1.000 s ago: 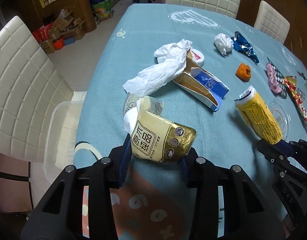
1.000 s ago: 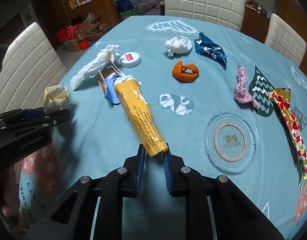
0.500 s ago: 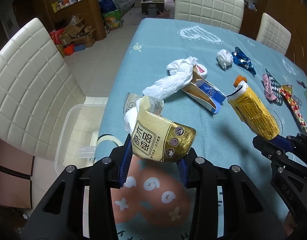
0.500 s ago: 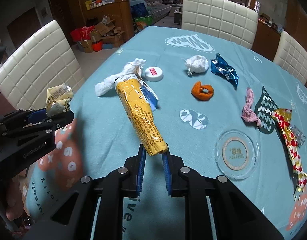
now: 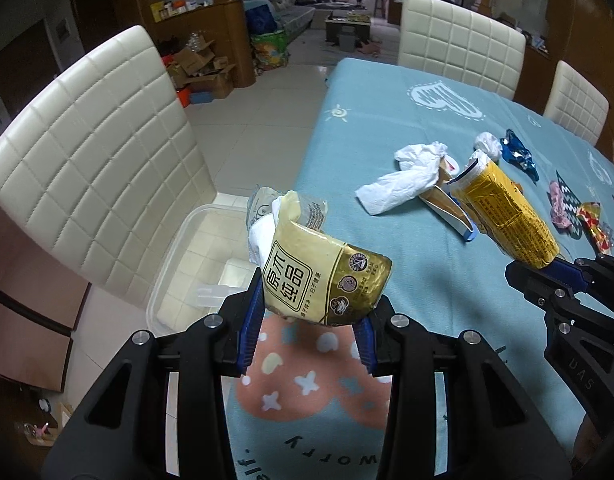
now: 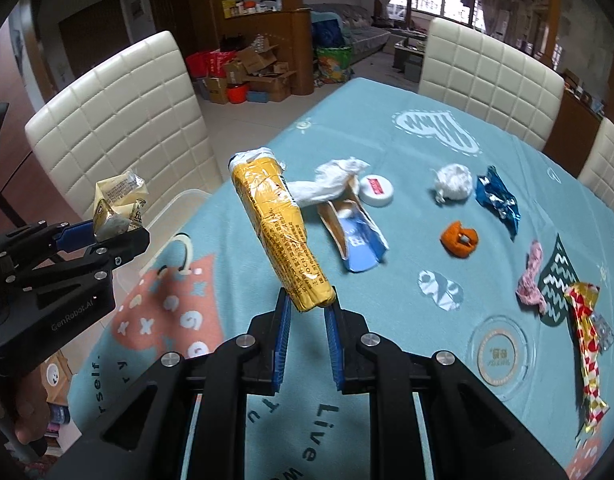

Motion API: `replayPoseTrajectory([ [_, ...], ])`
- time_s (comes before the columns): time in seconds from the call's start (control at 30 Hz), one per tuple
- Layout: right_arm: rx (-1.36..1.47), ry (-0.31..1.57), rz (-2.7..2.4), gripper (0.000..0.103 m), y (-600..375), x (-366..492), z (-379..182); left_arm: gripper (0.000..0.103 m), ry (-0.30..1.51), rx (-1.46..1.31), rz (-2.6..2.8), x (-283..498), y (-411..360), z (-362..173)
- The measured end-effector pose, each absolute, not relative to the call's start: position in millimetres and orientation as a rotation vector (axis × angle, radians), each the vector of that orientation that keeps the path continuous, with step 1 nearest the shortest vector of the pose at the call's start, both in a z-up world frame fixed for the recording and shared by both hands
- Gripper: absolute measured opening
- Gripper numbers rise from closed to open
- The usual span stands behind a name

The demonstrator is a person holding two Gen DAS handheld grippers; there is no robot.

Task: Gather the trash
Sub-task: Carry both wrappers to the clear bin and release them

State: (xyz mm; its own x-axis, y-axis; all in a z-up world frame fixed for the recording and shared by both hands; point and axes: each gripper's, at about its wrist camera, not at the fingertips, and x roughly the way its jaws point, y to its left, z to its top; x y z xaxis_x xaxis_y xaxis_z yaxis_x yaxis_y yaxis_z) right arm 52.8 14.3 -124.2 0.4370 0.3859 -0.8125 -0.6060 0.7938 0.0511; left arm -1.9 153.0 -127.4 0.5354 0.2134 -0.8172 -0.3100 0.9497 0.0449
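Low in the left wrist view, the left hand-held gripper [image 5: 311, 320] is closed partway on a cream and gold wrapper [image 5: 323, 280], its blue pads pressing the pack's two sides and holding it clear of the desk [image 5: 387, 128]. A clear plastic bin [image 5: 195, 264] sits on the floor at lower left of centre, beside the desk edge and a white chair [image 5: 99, 152]. To do this step well, I judge the wrapper should be carried fully over the bin's opening before the jaws let go, since light film can drift. At right, the right hand-held gripper [image 5: 547, 272] pinches a yellow packet [image 5: 507, 216].

Near the bottom centre of the right wrist view, the right hand-held gripper [image 6: 307, 316] is nearly closed on the lower end of that yellow packet [image 6: 275, 224], which sticks up and away, off the desk [image 6: 387, 128]. It hangs long from a narrow hold, so a steady carry toward the bin [image 6: 163, 216] seems wise. More litter lies behind: white tissue [image 6: 331, 180], a blue carton [image 6: 359, 236], and a blue foil wrapper [image 6: 499, 196].
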Motion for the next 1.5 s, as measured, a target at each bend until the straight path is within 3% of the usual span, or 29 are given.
replayPoseTrajectory([
  [0.93, -0.348, 0.873, 0.868, 0.017, 124.0, 62.2, -108.2, 0.043, 0.922, -0.162, 0.545, -13.6, 238.6, -115.6],
  [1.2, -0.356, 0.871, 0.882, 0.017, 153.6, 80.3, -109.2, 0.058, 0.895, -0.177, 0.570, 2.2, 268.4, -115.1],
  [1.27, -0.355, 0.881, 0.879, 0.017, 159.7, 87.1, -112.2, 0.084, 0.887, -0.183, 0.578, 4.8, 272.8, -115.5],
  [1.3, -0.357, 0.887, 0.878, 0.017, 163.1, 89.8, -113.8, 0.087, 0.875, -0.190, 0.583, 5.0, 275.3, -115.3],
  [1.5, -0.367, 0.917, 0.890, 0.018, 174.4, 99.9, -125.1, 0.088, 0.884, -0.195, 0.609, 7.4, 287.5, -123.3],
])
